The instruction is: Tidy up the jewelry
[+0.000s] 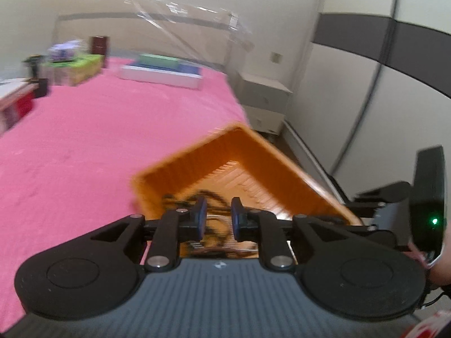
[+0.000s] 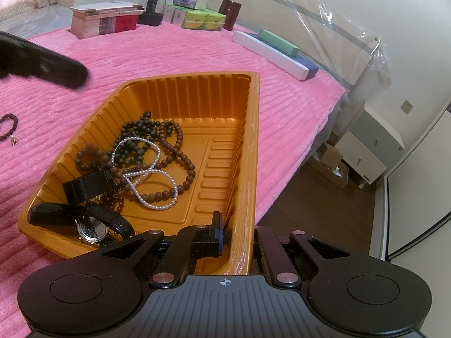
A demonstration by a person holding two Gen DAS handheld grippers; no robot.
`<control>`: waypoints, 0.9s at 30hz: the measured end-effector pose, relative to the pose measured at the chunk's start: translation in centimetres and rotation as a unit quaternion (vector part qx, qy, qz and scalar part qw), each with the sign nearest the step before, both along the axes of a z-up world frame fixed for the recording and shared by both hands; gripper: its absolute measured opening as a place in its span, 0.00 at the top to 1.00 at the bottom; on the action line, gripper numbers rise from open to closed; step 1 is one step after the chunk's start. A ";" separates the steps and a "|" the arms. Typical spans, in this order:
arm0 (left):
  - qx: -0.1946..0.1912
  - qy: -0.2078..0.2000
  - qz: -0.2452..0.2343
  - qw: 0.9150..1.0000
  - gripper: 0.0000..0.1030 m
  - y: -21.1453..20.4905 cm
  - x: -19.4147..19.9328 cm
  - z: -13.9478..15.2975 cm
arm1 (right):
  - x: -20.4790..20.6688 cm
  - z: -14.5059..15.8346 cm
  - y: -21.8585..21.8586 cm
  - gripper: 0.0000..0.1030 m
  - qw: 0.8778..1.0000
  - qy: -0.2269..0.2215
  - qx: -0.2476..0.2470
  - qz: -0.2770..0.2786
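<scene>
While my right claw pinches the near wall of the orange tray on the pink blanket, my left claw hovers over the beads in it, jaws slightly apart with nothing pressed between them that I can make out. Judgement: keep the tray steady, clear the left claw without snagging strands. One bracelet lies outside on the blanket, to fetch next.
</scene>
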State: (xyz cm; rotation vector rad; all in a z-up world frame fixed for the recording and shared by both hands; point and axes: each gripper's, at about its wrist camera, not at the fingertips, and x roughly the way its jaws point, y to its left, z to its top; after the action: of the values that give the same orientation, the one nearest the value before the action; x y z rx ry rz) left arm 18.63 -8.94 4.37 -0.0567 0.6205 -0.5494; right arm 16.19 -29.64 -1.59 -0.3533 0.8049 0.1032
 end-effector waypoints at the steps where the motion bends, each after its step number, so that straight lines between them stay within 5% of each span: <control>1: 0.002 -0.003 0.018 1.000 0.83 1.3 -0.2 0.1 | 0.0 0.0 0.0 0.95 1.000 0.000 0.001 0.000; 6: 0.018 -0.009 0.116 0.993 0.79 8.2 -1.6 -0.4 | -0.2 0.1 0.0 0.95 1.000 0.001 0.002 -0.003; 13: 0.062 0.002 0.236 0.970 0.78 16.9 -3.7 -2.3 | -0.3 0.1 -0.1 0.95 1.000 0.000 0.002 -0.003; 18: 0.091 0.017 0.254 0.963 0.78 18.6 -4.9 -4.6 | -0.3 0.2 -0.1 0.95 1.000 0.000 -0.002 -0.003; 27: 0.103 0.038 0.227 0.968 0.78 15.6 -4.8 -8.6 | -0.4 0.2 -0.1 0.95 1.000 0.001 -0.004 -0.003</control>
State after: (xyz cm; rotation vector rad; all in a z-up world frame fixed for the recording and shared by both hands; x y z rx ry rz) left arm 13.80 6.66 -4.24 -0.0221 0.7099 -0.0367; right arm 15.79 -29.71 -1.39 -0.3573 0.8096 0.0943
